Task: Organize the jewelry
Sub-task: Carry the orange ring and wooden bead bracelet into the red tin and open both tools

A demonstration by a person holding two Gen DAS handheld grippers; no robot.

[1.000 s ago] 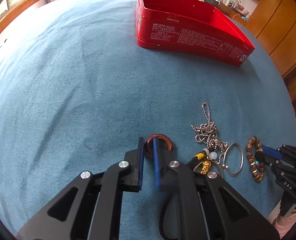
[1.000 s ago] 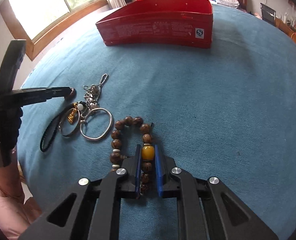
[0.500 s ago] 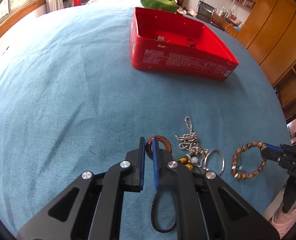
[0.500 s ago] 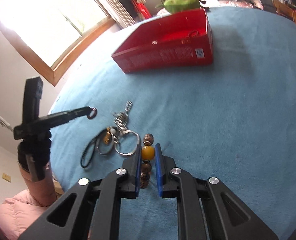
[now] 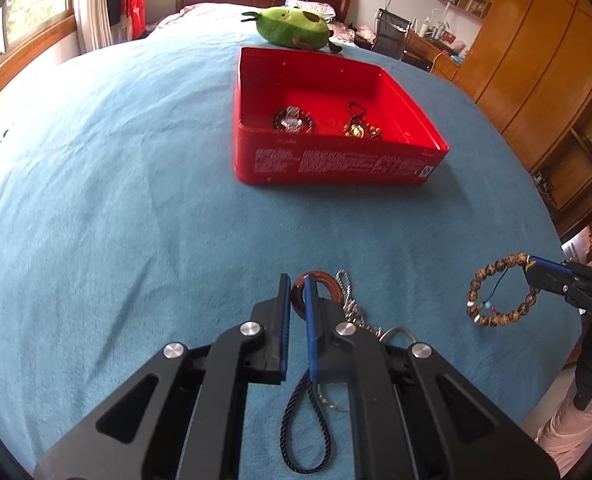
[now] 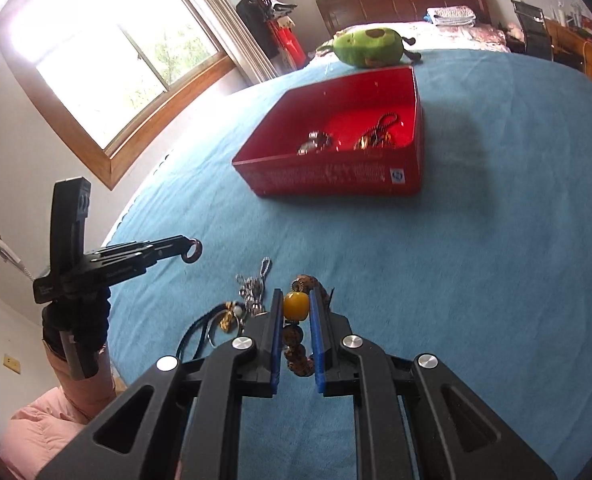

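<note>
Both pairs of jaws are closed on jewelry: the left gripper (image 5: pixel 296 312) pinches the rim of a small reddish-brown ring (image 5: pixel 316 285) edge-on between nearly shut blue pads, and the right gripper (image 6: pixel 296 320) clamps a string bracelet of brown wooden beads (image 6: pixel 296 344) at its large amber-yellow bead (image 6: pixel 296 306). Both pieces hang in the air, well short of the open red rectangular tin (image 5: pixel 336 160), which sits farther out on the blue fuzzy bedspread (image 5: pixel 115 200) and already holds two small pieces.

The ring looks hard, smooth and light; gripped across a thin rim it could swivel or slip, so a steady, level carry seems wise. The bracelet is light and floppy, its loop dangling below the pads; the round glossy bead could squirt out, though the neighbouring beads help to lock it.

Between the grippers and nearer than the tin, a heap stays on the cloth: a silver ball chain (image 5: pixel 346 284), a thin silver hoop (image 5: pixel 396 336) and a dark braided cord loop (image 5: pixel 306 428). The chain is limp and likely to snag the hoop.
</note>
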